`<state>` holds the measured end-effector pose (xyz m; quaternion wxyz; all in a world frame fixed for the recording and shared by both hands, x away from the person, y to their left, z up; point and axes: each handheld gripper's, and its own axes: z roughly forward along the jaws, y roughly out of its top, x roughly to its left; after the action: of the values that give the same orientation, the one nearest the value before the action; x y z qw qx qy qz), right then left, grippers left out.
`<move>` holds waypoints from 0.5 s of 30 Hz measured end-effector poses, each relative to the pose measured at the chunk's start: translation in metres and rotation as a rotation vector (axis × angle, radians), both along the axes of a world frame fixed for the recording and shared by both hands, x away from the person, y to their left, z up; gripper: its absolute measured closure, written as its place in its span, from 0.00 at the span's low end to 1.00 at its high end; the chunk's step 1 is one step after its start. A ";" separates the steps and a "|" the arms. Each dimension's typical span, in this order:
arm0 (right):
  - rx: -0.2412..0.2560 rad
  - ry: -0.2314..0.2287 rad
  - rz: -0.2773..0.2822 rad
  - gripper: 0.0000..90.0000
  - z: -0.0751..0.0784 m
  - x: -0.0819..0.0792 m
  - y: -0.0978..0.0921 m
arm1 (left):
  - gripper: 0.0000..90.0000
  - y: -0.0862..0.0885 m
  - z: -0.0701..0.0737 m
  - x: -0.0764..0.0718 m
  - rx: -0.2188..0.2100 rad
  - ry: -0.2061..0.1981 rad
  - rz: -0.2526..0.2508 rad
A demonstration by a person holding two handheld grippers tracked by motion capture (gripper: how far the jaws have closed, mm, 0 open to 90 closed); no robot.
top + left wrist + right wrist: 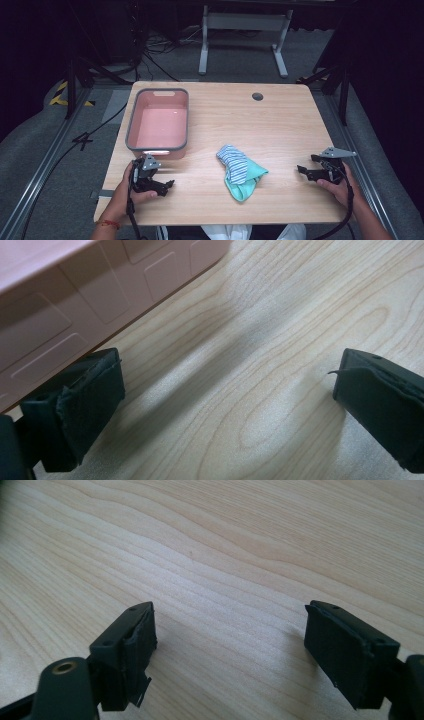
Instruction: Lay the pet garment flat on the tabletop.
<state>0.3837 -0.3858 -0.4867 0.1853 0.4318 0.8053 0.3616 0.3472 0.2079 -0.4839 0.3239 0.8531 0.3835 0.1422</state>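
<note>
A crumpled cloth (pixel 240 172), striped blue and white over a teal part, lies on the table (pixel 280 125) just right of the frame's centre in the high view, lower middle. Its folds hide whatever shape it has, and I cannot tell whether it is one piece or two. Nothing touches it.

To its upper left, at the left-centre of the frame, stands a pink tub (pixel 158 121) with a grey rim, its near end close to the left tongs (pixel 167 186). In the left gripper view a ribbed side of the tub (pixel 75 300) fills the upper left corner, cut off by the frame edges.

The left tongs sit at the lower left of the high view, held by the left hand (pixel 131 187), whose forearm enters from the bottom edge; a red band shows at the wrist. Their jaws stand wide apart over bare wood, holding nothing, as the left gripper view (pixel 227 400) shows.

The right tongs (pixel 303 170) are at the lower right of the high view, well apart from the cloth, gripped by the right hand (pixel 337 187), with a grey plate on top and a cable trailing down. In the right gripper view (pixel 230 640) their jaws also gape wide, empty, above plain wood grain.

A small dark hole (pixel 257 96) marks the table's upper middle.
</note>
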 end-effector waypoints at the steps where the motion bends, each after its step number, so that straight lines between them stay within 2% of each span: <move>1: 0.000 0.000 0.000 0.24 0.000 0.000 0.000 | 0.01 0.000 0.000 0.000 0.000 0.000 0.000; 15: -0.011 -0.001 0.012 0.23 0.000 0.000 -0.003 | 0.01 0.000 0.000 -0.001 0.001 0.007 -0.003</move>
<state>0.3840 -0.3884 -0.4865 0.1859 0.4260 0.8096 0.3586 0.3465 0.2082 -0.4835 0.3223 0.8544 0.3832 0.1390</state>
